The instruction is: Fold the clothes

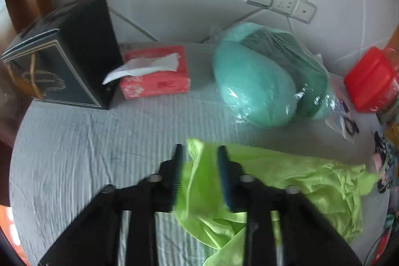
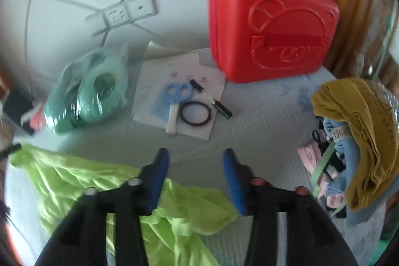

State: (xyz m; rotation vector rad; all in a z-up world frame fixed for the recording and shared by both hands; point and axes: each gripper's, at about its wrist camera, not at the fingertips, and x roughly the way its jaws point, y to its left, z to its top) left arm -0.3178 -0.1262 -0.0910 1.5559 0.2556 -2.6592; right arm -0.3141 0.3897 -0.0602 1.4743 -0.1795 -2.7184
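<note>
- Lime-green garment point(image 1: 286, 181) lies crumpled on the grey ribbed bedcover point(image 1: 74, 153), near edge, spreading from centre toward the right in the left wrist view.
- Left gripper point(image 1: 200, 153) — fingers narrowed, a fold of the green cloth running up between them; whether the pads actually pinch it I cannot tell, frame is blurred.
- Right gripper point(image 2: 195, 156) — blue-padded fingers spread wide, nothing between them; it sits over the garment's right edge point(image 2: 174, 203).
- Behind: teal bundle in clear plastic point(image 1: 261, 76), red tissue pack point(image 1: 154, 71) with a tissue sticking out, dark gift box point(image 1: 64, 54) with gold line ornament, no legible name.
- Red hard case point(image 2: 271, 29) with embossed heart-and-circle emblem; its strip label is unreadable.
- White paper sheet point(image 2: 179, 91) carries handwritten characters, too blurred to read; on it blue scissors point(image 2: 175, 96), a dark ring point(image 2: 195, 114), a small black tube point(image 2: 222, 109).
- Clothes heap at right, mustard garment point(image 2: 359, 131) on top with a line of print along its fold — illegible.
</note>
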